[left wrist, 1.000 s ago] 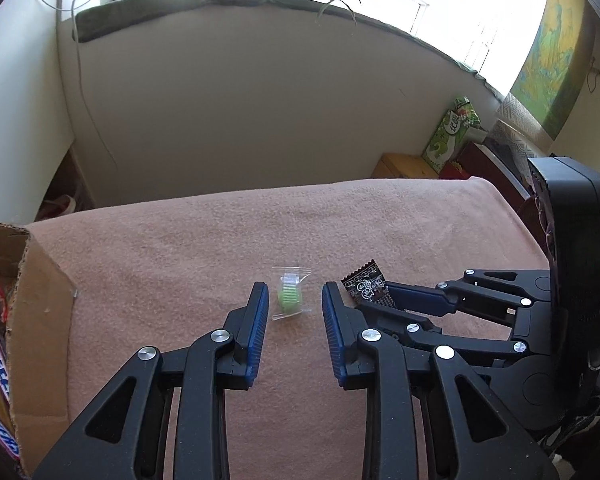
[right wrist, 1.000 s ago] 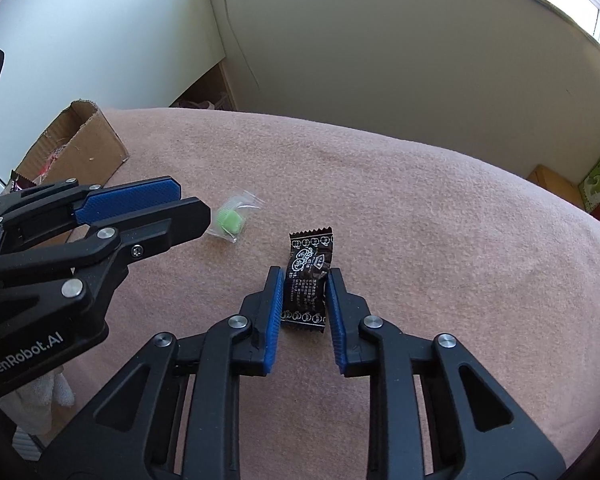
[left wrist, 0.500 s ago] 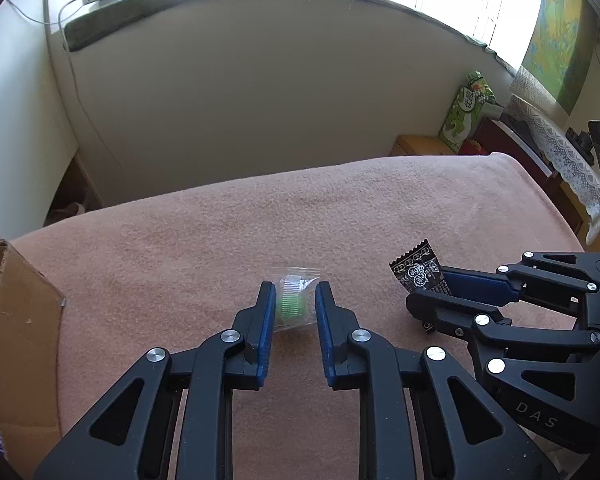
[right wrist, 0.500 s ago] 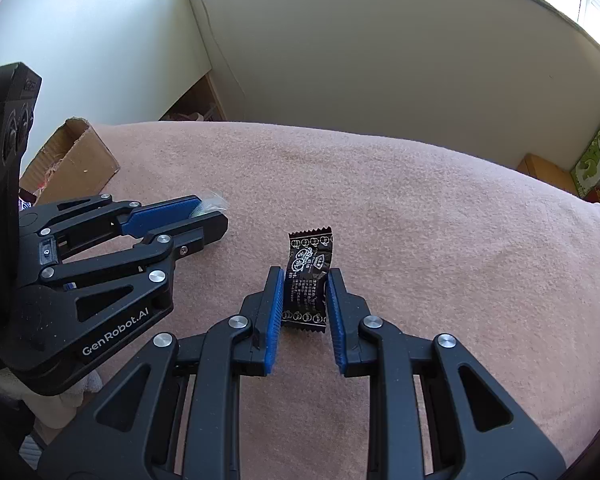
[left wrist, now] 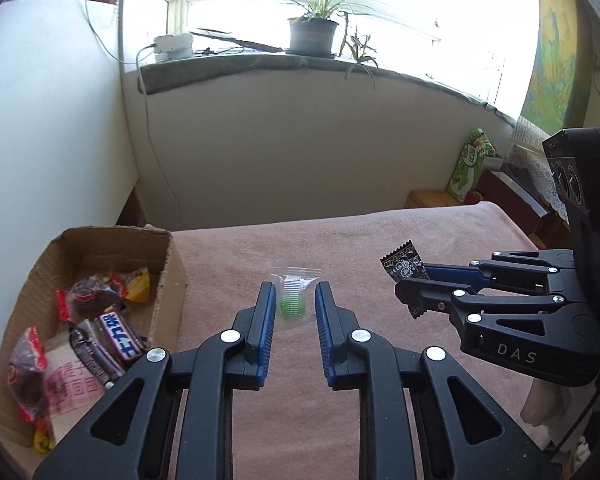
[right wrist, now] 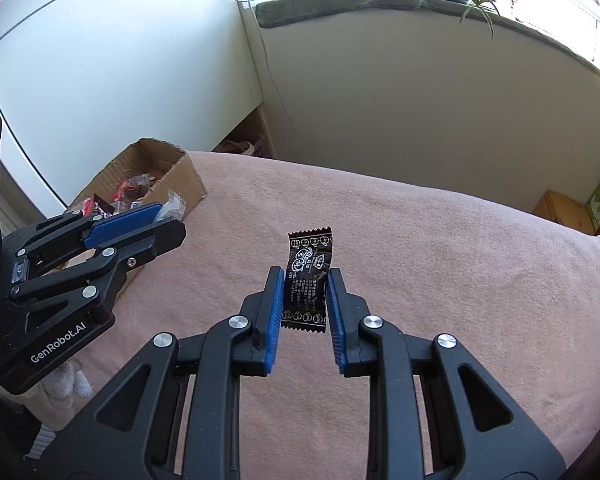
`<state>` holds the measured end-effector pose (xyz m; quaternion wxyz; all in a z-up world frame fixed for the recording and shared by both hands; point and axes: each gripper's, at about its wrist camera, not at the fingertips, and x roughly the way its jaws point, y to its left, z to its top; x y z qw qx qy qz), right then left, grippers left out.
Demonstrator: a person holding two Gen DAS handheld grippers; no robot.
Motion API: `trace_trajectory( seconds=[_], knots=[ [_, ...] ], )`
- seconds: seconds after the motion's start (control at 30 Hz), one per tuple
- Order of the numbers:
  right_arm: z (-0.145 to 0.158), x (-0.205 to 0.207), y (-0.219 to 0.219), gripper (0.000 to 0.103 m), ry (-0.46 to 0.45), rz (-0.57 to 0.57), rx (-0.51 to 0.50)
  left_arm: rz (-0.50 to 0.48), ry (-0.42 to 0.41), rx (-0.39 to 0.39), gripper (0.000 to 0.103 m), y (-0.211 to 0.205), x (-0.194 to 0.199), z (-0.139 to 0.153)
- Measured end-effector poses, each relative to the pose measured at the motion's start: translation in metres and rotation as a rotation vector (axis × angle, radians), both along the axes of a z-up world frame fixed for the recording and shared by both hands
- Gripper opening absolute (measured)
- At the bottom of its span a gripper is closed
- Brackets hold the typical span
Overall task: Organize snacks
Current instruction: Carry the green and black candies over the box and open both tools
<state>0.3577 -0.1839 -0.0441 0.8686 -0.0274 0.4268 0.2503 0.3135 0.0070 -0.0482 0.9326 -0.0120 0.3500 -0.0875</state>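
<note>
Two tools are in play, each closed on a small snack. In the left wrist view the left tool (left wrist: 294,306) pinches a clear packet with a green sweet (left wrist: 291,298) between its blue pads; the film is see-through, so its edges are hard to trace against the pink blanket (left wrist: 380,240) and only the ribbed green piece reads clearly. From the right wrist view that packet (right wrist: 172,205) shows only as a crumpled scrap past the left tool's (right wrist: 164,220) fingertips, the rest hidden by the pads. The right tool (right wrist: 303,300) grips a black wrapper with white print (right wrist: 309,280), held upright, its top end curling free above the pads. In the left wrist view the same wrapper (left wrist: 405,267) juts from the right tool (left wrist: 416,280) at right of frame, its lower part covered by the fingers.

Both tools tilt downward over the blanket-covered surface, side by side, their snacks lifted off the cloth. A cardboard box (left wrist: 168,264) sits at lower left of the left view, cut off by the frame edge, holding mixed wrapped snacks (left wrist: 100,320) whose labels are mostly unreadable. No hand is visible behind either tool.
</note>
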Motion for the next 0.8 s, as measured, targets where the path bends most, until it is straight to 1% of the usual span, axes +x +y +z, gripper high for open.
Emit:
trace_trajectory(
  seconds=[0.13,0.27,0.4,0.5,0.63,0.8],
  knots=[
    [0.013,-0.022,0.036,0.022,-0.032,0.081,0.012,0.066,-0.030,0.005,0.019,0.032,-0.028,0.009],
    [0.024,-0.046,0.071,0.022,-0.058,0.169,0.023,0.136,-0.039,0.000,0.019,0.060,-0.053,0.011],
    [0.030,-0.061,0.104,0.022,-0.071,0.243,0.032,0.193,-0.035,0.017,0.019,0.092,-0.075,0.009],
    [0.033,-0.066,0.125,0.022,-0.073,0.285,0.038,0.229,-0.027,0.033,0.019,0.105,-0.084,0.005],
    [0.033,-0.072,0.148,0.022,-0.069,0.330,0.047,0.263,-0.019,0.031,0.019,0.120,-0.094,0.001],
    [0.030,-0.078,0.172,0.022,-0.061,0.375,0.044,0.293,-0.019,0.029,0.019,0.129,-0.101,0.000]
  ],
)
